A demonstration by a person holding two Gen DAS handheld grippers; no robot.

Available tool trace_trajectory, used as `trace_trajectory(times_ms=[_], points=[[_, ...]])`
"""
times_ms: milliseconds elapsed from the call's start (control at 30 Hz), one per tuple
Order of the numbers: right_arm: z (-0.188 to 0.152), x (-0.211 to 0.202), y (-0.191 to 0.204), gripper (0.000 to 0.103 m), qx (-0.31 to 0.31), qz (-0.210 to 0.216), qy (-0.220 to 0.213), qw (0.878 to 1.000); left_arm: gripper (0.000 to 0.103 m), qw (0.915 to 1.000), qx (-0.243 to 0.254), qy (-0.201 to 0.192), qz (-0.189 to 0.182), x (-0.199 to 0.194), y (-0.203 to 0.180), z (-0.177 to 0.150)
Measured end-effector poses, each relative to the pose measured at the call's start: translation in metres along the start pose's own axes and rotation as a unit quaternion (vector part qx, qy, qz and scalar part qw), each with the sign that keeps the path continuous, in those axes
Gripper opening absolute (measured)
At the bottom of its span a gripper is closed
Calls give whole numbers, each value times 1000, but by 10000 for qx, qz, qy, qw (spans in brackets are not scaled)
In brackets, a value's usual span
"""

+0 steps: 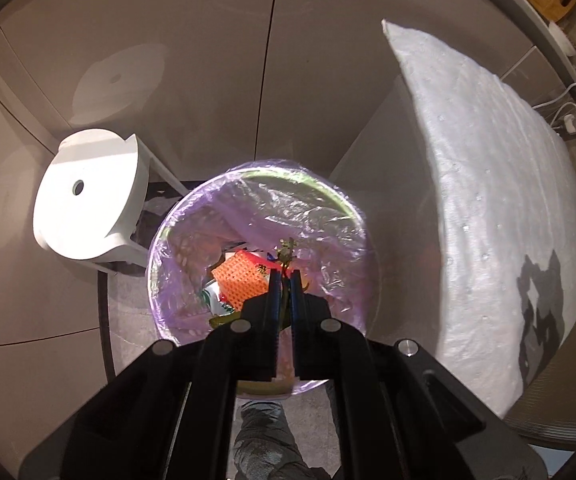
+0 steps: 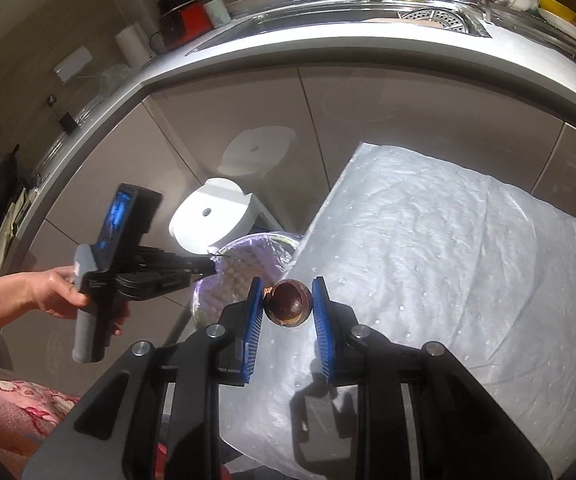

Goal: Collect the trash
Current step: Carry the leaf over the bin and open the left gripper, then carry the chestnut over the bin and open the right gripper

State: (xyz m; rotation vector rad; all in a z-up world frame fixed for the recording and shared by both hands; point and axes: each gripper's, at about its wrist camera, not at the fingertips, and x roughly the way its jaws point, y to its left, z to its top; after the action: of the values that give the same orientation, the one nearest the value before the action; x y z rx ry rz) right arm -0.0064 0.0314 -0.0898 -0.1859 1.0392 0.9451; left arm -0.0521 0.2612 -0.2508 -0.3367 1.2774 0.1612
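Right gripper (image 2: 288, 304) clamped on dark round shell (image 2: 289, 303); left gripper (image 1: 284, 280) pinching green stem (image 1: 285, 254) over lined bin (image 1: 191, 216)

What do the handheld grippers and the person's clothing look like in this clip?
Both the left gripper and the right gripper are black, angular plastic frames with round silver bolt heads and ribbed blue pads. The left one carries a grey handle and a blue-lit screen. The person's hand emerges from a dark red cuff; pink floral fabric shows below.

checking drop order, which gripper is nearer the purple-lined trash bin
Left. The left gripper is over the trash bin, pinching a stem; the right gripper holds a brown fruit shell off to its side.
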Motion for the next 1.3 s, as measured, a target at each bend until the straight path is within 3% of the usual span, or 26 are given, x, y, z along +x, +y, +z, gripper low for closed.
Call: trace_trajectory(times_ms=[200,433,467,500,567,833,900,967,1300], points=[[3,15,31,25,-60,-40,125,9999,5,9992,83,377,-39,45,10,1],[1,30,50,25,-63,-42,240,9997,8,9989,69,438,-126,50,15,-5],[1,32,52,25,-66,-35,244,9997,15,9990,60,428,-128,48,16,-5],[1,33,54,25,-75,-30,248,9997,33,9991,49,413,-93,46,18,-6],[3,36,57,25,-103,-26,256,9996,53,9995,30,311,88,41,20,-6],[6,52,65,25,-189,4,338,9992,57,9999,81,81,7,13,28,-7],[6,68,66,25,-196,41,444,9988,67,10000,34,-36,1,-2,31,-11],[5,89,67,25,-222,101,590,9980,70,9998,41,-179,23,-17,35,-15],[5,193,82,25,-324,142,1271,9913,71,9995,-82,-243,176,-38,62,-37]])
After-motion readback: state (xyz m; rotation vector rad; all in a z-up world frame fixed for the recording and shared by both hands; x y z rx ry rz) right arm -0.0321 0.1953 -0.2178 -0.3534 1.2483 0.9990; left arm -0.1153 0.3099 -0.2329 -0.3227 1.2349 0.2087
